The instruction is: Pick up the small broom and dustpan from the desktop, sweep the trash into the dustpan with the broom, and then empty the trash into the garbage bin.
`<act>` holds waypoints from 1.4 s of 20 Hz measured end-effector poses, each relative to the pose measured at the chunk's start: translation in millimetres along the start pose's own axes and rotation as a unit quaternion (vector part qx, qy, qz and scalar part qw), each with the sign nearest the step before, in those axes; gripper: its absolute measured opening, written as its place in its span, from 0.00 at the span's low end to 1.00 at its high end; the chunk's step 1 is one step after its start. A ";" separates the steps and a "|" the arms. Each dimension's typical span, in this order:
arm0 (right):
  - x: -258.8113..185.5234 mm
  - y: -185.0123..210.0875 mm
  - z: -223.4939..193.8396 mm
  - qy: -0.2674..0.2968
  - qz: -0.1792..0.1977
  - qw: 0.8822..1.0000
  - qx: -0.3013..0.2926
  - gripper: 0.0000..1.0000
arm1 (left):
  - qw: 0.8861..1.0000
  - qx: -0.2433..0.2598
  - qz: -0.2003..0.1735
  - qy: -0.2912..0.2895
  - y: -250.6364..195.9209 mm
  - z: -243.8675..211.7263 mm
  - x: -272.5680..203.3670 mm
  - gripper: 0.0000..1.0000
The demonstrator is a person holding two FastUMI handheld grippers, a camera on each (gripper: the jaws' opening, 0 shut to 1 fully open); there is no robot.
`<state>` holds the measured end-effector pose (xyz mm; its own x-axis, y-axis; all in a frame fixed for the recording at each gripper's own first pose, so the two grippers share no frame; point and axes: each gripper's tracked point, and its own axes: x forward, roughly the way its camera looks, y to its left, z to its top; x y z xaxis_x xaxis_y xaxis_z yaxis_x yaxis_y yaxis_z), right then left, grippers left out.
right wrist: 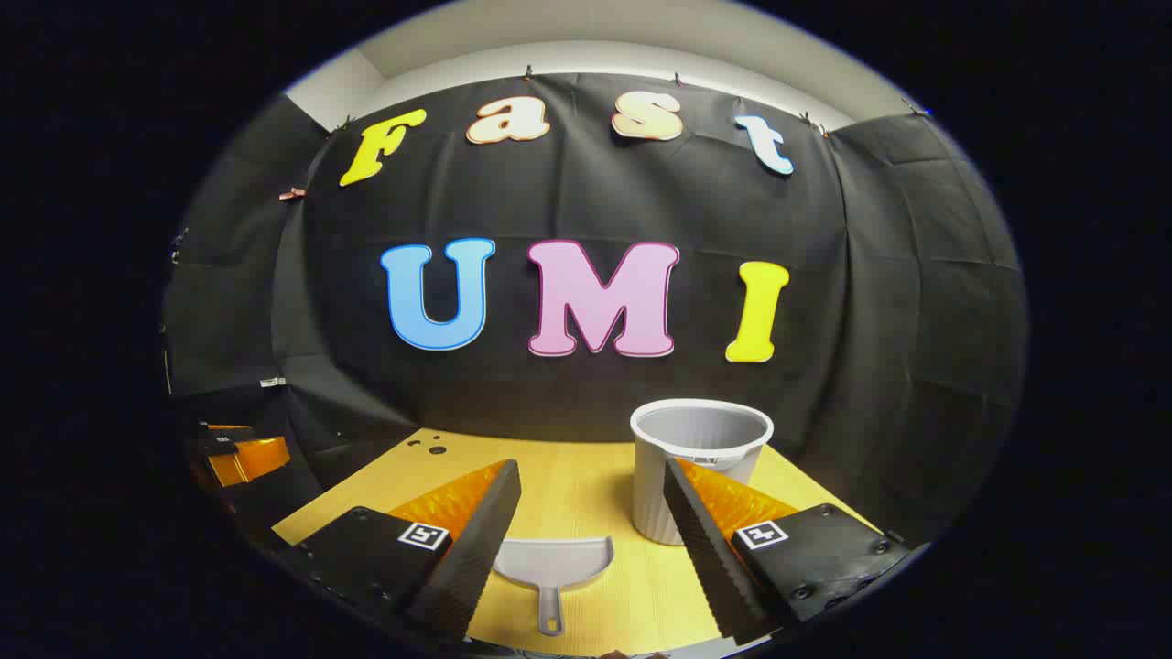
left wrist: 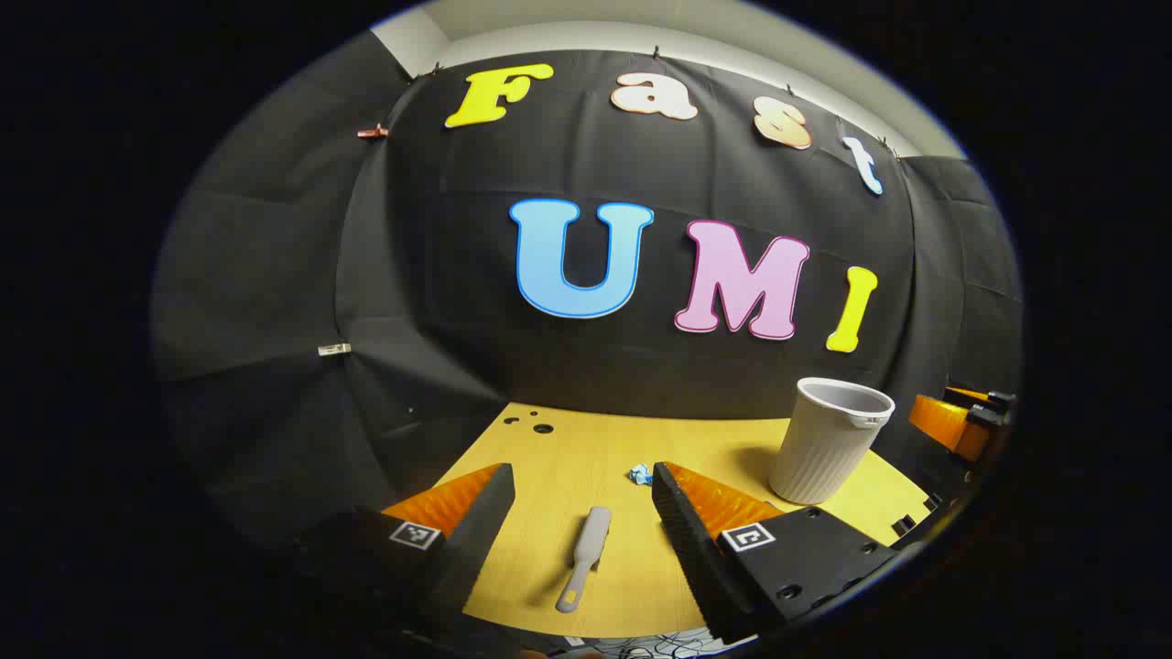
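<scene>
both grippers gape empty: left gripper [left wrist: 581, 513] over broom [left wrist: 583, 558], dustpan [right wrist: 552, 566] handle toward right gripper [right wrist: 591, 513]

The wooden desktop [left wrist: 595, 458] carries a grey broom [left wrist: 583, 559], dustpan [right wrist: 553, 561], ribbed bin [left wrist: 829, 440] and seemingly crumpled blue trash [left wrist: 640, 473].

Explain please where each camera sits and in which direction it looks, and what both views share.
Left gripper view: rides on the left hand-held gripper, open, looking forward over the broom lying on the desk; blue trash lies beyond.
Right gripper view: rides on the right hand-held gripper, open, looking over the dustpan.
Shared: the desk and the garbage bin.
</scene>
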<state>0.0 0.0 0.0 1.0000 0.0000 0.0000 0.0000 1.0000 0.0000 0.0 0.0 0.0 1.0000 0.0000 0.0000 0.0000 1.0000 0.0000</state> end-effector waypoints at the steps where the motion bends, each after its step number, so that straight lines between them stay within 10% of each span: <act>1: 5.0 0.9 -4.6 0.007 0.003 1.000 0.004 0.98 | 1.000 0.004 0.000 0.002 -1.1 -0.8 3.4 0.96; 21: 58.7 30.6 -86.7 0.136 0.082 0.987 0.024 0.98 | 0.998 0.025 0.041 0.050 4.8 -39.7 32.8 0.96; 28: 69.0 36.6 -114.4 0.185 0.087 0.979 0.026 0.99 | 0.988 0.011 0.036 0.153 11.0 -86.4 57.8 0.96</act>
<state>69.0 36.6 -114.4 0.9164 0.1802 -0.3574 -0.1613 0.9835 0.0824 57.8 11.0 -86.4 0.9507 0.0746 -0.3010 -0.0676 0.9971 0.0337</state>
